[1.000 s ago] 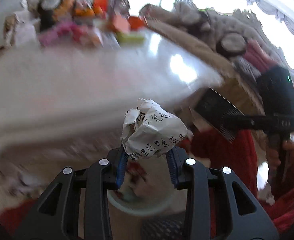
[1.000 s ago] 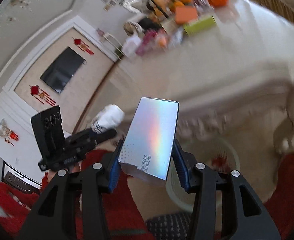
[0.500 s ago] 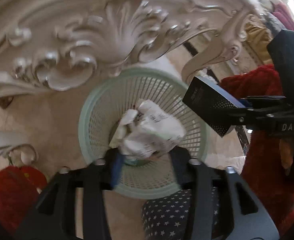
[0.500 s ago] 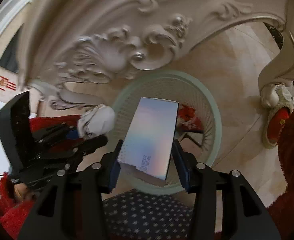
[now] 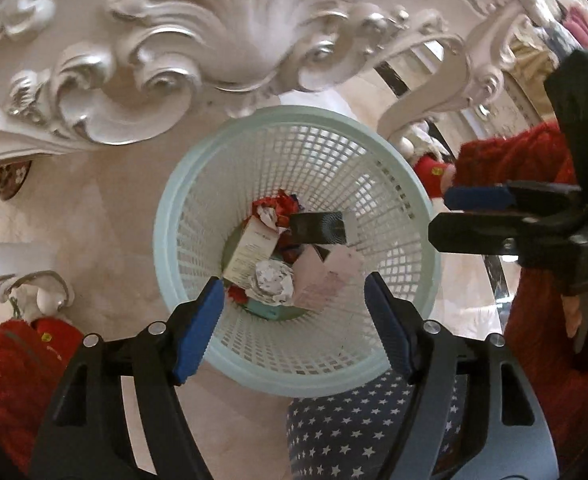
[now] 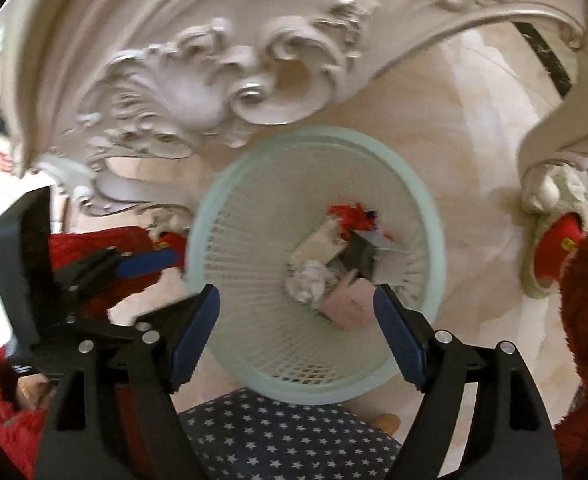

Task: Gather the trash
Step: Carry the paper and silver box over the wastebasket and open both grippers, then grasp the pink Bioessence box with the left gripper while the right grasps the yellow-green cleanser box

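A pale green mesh waste basket stands on the floor below both grippers; it also shows in the right wrist view. Inside lie a crumpled printed paper ball, a shiny dark box, a cream carton, a pink carton and red wrappers. The paper ball and dark box show in the right wrist view too. My left gripper is open and empty above the basket. My right gripper is open and empty above it, and appears from the side in the left wrist view.
An ornate carved white table apron hangs just above the basket, with a curved leg to the right. Red fluffy slippers and star-print fabric are near the basket. The floor is beige marble tile.
Both grippers swung down from table height to over the basket. The left let go of the paper ball and the right let go of the shiny box; both now lie in the basket.
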### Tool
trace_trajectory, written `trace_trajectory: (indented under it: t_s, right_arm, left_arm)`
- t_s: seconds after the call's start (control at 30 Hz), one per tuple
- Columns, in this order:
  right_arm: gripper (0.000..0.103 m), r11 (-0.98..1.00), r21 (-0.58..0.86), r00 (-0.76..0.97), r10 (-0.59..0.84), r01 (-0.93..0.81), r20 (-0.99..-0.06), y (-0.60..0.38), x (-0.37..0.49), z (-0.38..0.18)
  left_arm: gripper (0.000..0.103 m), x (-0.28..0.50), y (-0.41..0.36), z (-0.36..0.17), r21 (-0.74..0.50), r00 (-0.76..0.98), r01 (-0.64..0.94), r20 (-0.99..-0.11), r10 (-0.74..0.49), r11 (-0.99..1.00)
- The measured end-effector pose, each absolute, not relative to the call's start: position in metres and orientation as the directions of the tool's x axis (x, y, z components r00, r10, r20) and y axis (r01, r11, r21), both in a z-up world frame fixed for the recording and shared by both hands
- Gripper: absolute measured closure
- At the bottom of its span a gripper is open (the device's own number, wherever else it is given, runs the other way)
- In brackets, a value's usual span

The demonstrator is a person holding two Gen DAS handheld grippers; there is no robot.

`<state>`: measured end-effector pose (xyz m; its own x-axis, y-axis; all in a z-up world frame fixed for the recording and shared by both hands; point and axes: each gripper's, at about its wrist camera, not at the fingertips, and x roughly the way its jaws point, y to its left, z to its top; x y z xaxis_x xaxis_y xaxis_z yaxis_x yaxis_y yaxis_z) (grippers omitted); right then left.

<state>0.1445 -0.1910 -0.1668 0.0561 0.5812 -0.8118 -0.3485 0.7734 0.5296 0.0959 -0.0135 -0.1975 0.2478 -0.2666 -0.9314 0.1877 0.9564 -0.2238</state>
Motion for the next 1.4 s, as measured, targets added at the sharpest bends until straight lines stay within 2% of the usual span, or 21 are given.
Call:
trace_trajectory:
  t_s: [0.17, 0.3, 0.37, 0.47, 0.57, 0.7, 0.83, 0.97, 1.17, 1.4]
  right_arm:
    - [0.028, 0.680, 0.568, 0.084, 0.672, -0.463, -0.736, -0.197, 0.126, -0.121]
    - [0.028, 0.627, 0.434, 0.197, 0.688, -0.647, -0.698, -0.209, 0.113, -0.049]
    - [0.028, 0.598, 0.349, 0.254, 0.698, -0.722, -0.670, -0.218, 0.116, -0.012]
    - [0.028, 0.562, 0.188, 0.349, 0.705, -0.805, -0.617, -0.226, 0.141, 0.040]
    - [0.028, 0.547, 0.047, 0.418, 0.690, -0.836, -0.591, -0.226, 0.183, 0.068]
    - [0.028, 0.553, 0.038, 0.418, 0.670, -0.832, -0.613, -0.216, 0.269, 0.085]
    - [0.028, 0.549, -0.008, 0.424, 0.635, -0.836, -0.646, -0.196, 0.338, 0.083]
    - [0.028, 0.508, -0.092, 0.410, 0.559, -0.856, -0.721, -0.167, 0.391, 0.064]
    - [0.028, 0.434, -0.135, 0.361, 0.493, -0.891, -0.792, -0.144, 0.439, 0.042]
    - [0.028, 0.381, -0.091, 0.281, 0.481, -0.920, -0.831, -0.131, 0.464, 0.023]
  left_arm:
    - [0.032, 0.078, -0.020, -0.169, -0.159, 0.327, 0.270, -0.913, -0.246, 0.950]
    - [0.032, 0.063, -0.006, -0.101, -0.203, 0.418, 0.319, -0.846, -0.330, 0.926]
    - [0.032, 0.061, 0.001, -0.064, -0.180, 0.478, 0.337, -0.813, -0.333, 0.924]
    - [0.032, 0.067, 0.015, -0.003, -0.082, 0.578, 0.390, -0.753, -0.313, 0.917]
    - [0.032, 0.093, 0.041, 0.047, 0.034, 0.669, 0.396, -0.695, -0.263, 0.918]
    - [0.032, 0.162, 0.083, 0.085, 0.231, 0.759, 0.324, -0.642, -0.107, 0.917]
    - [0.032, 0.251, 0.131, 0.090, 0.272, 0.762, 0.252, -0.648, -0.017, 0.928]
    - [0.032, 0.335, 0.161, 0.069, 0.336, 0.731, 0.244, -0.680, 0.055, 0.910]
    - [0.032, 0.407, 0.174, 0.041, 0.358, 0.671, 0.355, -0.741, 0.031, 0.864]
    - [0.032, 0.454, 0.186, 0.030, 0.266, 0.599, 0.414, -0.800, -0.040, 0.870]
